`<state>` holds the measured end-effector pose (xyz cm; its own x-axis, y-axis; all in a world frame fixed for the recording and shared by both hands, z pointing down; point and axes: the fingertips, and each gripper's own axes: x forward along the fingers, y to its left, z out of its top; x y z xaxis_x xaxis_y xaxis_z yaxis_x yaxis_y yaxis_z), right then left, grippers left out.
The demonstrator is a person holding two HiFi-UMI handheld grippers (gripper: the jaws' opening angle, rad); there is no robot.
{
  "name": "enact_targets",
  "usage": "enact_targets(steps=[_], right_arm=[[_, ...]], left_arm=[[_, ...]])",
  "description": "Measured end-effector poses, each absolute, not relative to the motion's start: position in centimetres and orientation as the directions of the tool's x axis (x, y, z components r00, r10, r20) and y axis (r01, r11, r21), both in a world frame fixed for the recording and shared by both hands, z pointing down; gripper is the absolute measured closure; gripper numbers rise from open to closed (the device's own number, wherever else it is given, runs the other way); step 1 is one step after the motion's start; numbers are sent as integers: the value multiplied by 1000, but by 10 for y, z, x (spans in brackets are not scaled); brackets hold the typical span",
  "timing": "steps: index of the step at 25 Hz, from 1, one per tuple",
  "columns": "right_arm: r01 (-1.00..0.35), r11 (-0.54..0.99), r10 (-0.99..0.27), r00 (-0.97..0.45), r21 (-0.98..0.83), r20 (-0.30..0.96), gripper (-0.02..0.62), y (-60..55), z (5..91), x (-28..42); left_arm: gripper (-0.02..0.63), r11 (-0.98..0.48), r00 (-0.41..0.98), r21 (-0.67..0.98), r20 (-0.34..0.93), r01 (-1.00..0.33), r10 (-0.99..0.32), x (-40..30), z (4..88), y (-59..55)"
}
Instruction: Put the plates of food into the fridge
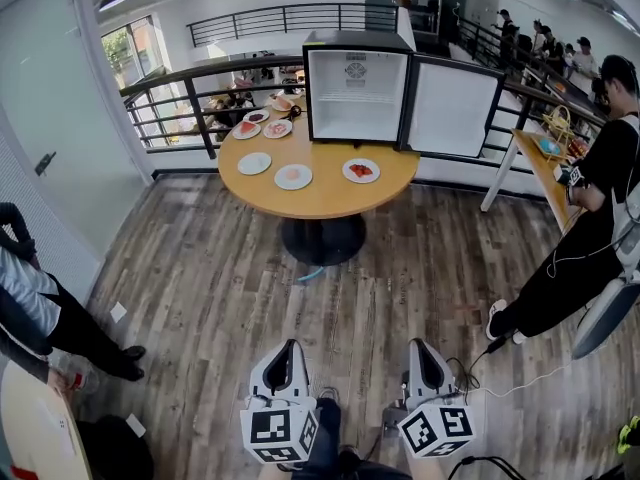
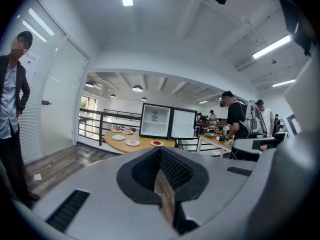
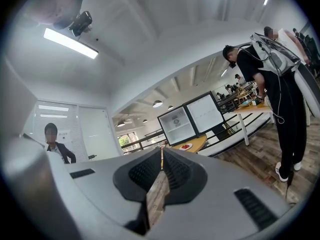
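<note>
Now, food plates [image 1: 361,171] sit on the table [image 1: 330,203] beside the open fridge [image 1: 357,86].

One round surface [image 1: 320,203] at upper centre, carrying one fridge [image 1: 357,88]. Plates [image 1: 293,176]: three in the near row, roughly four more bunched behind at the left, hard to separate. Two grippers at the bottom edge: left gripper [image 1: 289,350], right gripper [image 1: 420,348]. Two people close by, person at left [image 1: 30,308], person at right [image 1: 590,218].

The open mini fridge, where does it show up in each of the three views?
Head view: mini fridge top centre, door open.
Left gripper view: mid-frame, just left of centre.
Right gripper view: mid-frame, slightly right of centre.
Shared landmark: the round wooden table under it.
</note>
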<state>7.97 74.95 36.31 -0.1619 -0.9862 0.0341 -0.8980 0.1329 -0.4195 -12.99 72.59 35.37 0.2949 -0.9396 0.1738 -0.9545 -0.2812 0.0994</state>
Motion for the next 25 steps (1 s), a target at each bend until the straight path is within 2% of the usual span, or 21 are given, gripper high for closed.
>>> enact_targets(steps=[25], right_arm=[[-910, 111, -990, -137, -399, 37, 577, 554, 347, 25]], left_arm=[[598, -350, 372, 145, 166, -925, -913, -169, 343, 518]])
